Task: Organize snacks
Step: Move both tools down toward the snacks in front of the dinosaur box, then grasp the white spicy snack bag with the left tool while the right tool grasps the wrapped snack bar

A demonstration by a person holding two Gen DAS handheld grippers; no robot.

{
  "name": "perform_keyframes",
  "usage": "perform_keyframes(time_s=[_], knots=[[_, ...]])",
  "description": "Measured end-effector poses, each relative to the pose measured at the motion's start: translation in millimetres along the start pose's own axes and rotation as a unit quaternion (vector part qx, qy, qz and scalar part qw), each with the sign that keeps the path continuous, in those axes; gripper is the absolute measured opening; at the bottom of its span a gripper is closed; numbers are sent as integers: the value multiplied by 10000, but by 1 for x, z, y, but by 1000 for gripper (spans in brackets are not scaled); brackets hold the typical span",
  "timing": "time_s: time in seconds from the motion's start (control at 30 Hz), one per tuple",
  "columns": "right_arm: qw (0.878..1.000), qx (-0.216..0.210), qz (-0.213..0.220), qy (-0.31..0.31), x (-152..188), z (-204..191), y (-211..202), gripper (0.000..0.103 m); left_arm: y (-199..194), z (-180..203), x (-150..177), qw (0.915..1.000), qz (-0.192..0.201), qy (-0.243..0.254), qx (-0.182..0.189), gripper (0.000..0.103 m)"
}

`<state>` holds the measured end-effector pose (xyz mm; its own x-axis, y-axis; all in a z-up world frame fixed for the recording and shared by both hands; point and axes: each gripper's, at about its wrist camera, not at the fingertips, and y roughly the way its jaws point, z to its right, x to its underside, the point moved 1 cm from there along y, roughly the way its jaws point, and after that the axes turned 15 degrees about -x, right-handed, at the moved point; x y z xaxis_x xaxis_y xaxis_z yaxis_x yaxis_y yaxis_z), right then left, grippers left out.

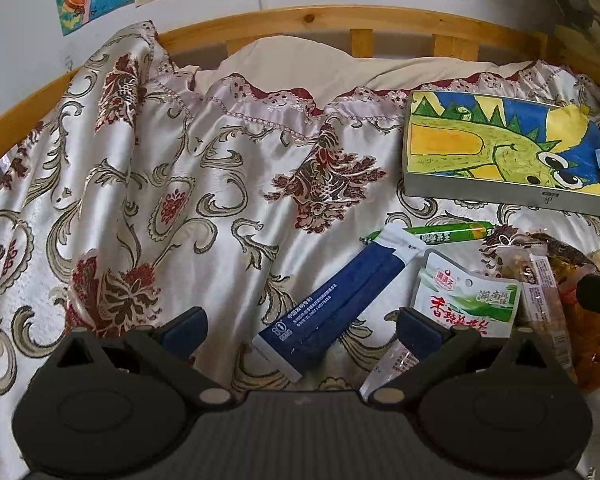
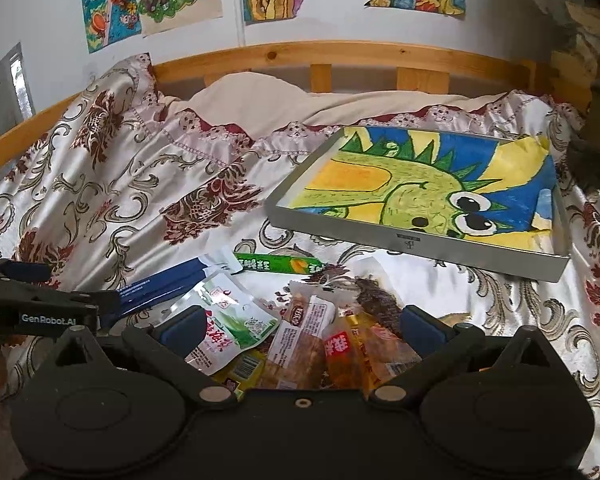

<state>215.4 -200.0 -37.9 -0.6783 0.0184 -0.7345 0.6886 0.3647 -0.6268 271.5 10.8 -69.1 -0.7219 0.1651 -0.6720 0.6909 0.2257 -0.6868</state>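
A pile of snacks lies on the floral bedspread. In the left wrist view my left gripper (image 1: 300, 326) stands open over a blue sachet pack (image 1: 332, 304), with a white-green pouch (image 1: 466, 300), a green sausage stick (image 1: 448, 232) and clear-wrapped pastries (image 1: 540, 296) to the right. In the right wrist view my right gripper (image 2: 300, 326) is open above the white-green pouch (image 2: 228, 328), a clear-wrapped pastry (image 2: 304, 344) and an orange packet (image 2: 364, 352). The green sausage stick (image 2: 278, 264) and blue sachet pack (image 2: 160, 284) lie beyond. The left gripper's body (image 2: 40, 304) shows at the left.
A shallow grey box (image 1: 500, 194) lined with a green dinosaur drawing sits at the back right, also seen as the grey box (image 2: 404, 242). A wooden bed rail (image 1: 300, 20) and a beige pillow (image 2: 260, 100) lie behind. Drawings hang on the wall.
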Motion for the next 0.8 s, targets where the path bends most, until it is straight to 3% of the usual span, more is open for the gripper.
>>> perform_keyframes(time_s=[0.27,0.47,0.63,0.8], knots=[[9997,-113,-191,-89,3,-2,10,102,16,1,3,9996,157,202,144,103],[9973,-566,-471,-59,14,-6,19,102,31,-3,4,9987,189,338,325,103],[9919,-1109,-618,91,17,-14,23,102,38,-8,5,9956,144,330,870,103],[9906,-1158,-733,28,19,-17,24,99,30,-2,7,9870,225,503,1508,103]])
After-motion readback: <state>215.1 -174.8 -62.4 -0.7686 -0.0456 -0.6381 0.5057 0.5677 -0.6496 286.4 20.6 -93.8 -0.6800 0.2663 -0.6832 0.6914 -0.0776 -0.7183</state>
